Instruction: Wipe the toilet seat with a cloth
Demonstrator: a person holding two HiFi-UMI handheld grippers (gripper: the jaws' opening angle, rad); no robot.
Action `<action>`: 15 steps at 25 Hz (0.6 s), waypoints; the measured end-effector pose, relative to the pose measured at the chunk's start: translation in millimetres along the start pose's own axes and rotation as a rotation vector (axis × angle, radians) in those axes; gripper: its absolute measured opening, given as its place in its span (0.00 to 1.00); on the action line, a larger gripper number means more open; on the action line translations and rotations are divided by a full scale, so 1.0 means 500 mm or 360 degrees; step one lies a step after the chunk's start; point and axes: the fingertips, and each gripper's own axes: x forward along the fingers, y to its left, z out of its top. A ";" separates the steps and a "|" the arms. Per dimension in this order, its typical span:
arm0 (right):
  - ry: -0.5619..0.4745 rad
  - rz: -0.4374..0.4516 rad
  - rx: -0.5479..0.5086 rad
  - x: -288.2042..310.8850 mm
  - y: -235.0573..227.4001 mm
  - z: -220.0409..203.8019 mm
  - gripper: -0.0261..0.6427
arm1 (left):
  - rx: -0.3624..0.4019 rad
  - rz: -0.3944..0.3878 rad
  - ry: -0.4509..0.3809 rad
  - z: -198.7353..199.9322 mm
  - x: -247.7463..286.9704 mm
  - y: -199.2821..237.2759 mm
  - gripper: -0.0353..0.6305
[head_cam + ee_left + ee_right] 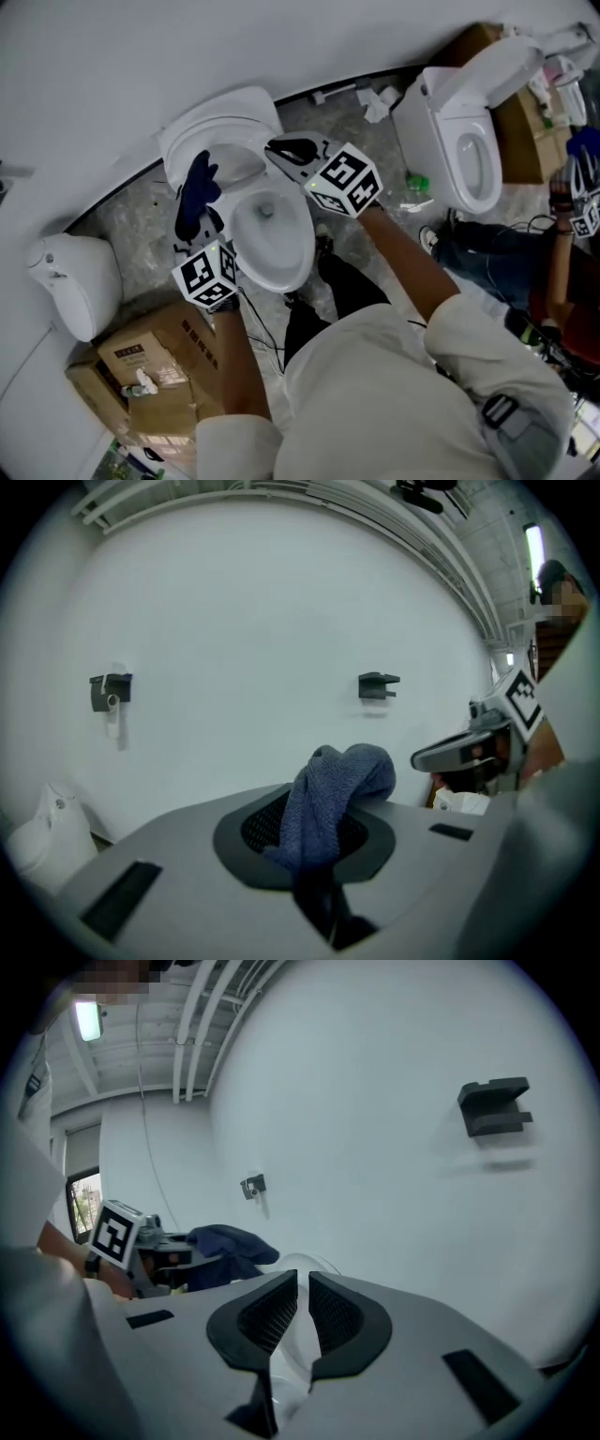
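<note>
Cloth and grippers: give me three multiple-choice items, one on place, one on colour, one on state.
1. Where is the cloth?
A) on the floor
B) in the left gripper, between its jaws
C) on a cardboard box

2. Its colour?
A) white
B) red
C) blue

3. The right gripper has its jaws:
A) wide apart
B) almost together, empty
C) clamped on the cloth

Answers: 1 B, the left gripper view shows it pinched there; 2 C, it looks blue in every view; 3 B, only a slit shows, with nothing in it.
</note>
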 end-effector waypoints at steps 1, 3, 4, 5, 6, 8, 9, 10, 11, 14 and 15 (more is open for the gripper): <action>0.0004 0.0018 -0.0027 0.021 -0.006 0.013 0.11 | -0.0041 0.0014 0.0005 0.006 -0.022 0.010 0.11; 0.0037 0.0034 -0.0099 0.066 -0.018 0.030 0.17 | -0.0106 0.0036 0.0012 0.017 -0.059 0.031 0.11; 0.0066 0.0034 -0.0134 0.088 -0.025 0.032 0.20 | -0.0132 0.0042 0.0013 0.021 -0.074 0.041 0.11; 0.0102 0.0033 -0.0164 0.109 -0.033 0.030 0.21 | -0.0153 0.0047 0.0012 0.026 -0.088 0.050 0.11; 0.0144 0.0036 -0.0188 0.131 -0.041 0.024 0.21 | -0.0168 0.0054 0.0010 0.031 -0.100 0.058 0.11; 0.0231 0.0045 -0.0218 0.173 -0.060 0.010 0.23 | -0.0187 0.0067 0.0000 0.044 -0.119 0.071 0.11; 0.0274 0.0051 -0.0227 0.191 -0.068 0.002 0.24 | -0.0191 0.0070 -0.0005 0.051 -0.128 0.075 0.11; 0.0320 0.0059 -0.0239 0.207 -0.076 -0.007 0.24 | -0.0195 0.0071 -0.0008 0.057 -0.135 0.078 0.11; 0.0372 0.0068 -0.0261 0.220 -0.082 -0.020 0.25 | -0.0200 0.0071 -0.0008 0.061 -0.142 0.080 0.11; 0.0525 0.0089 -0.0380 0.254 -0.091 -0.060 0.26 | -0.0225 0.0077 -0.0005 0.064 -0.159 0.094 0.11; 0.0556 0.0086 -0.0427 0.264 -0.093 -0.067 0.26 | -0.0228 0.0082 -0.0003 0.064 -0.164 0.101 0.11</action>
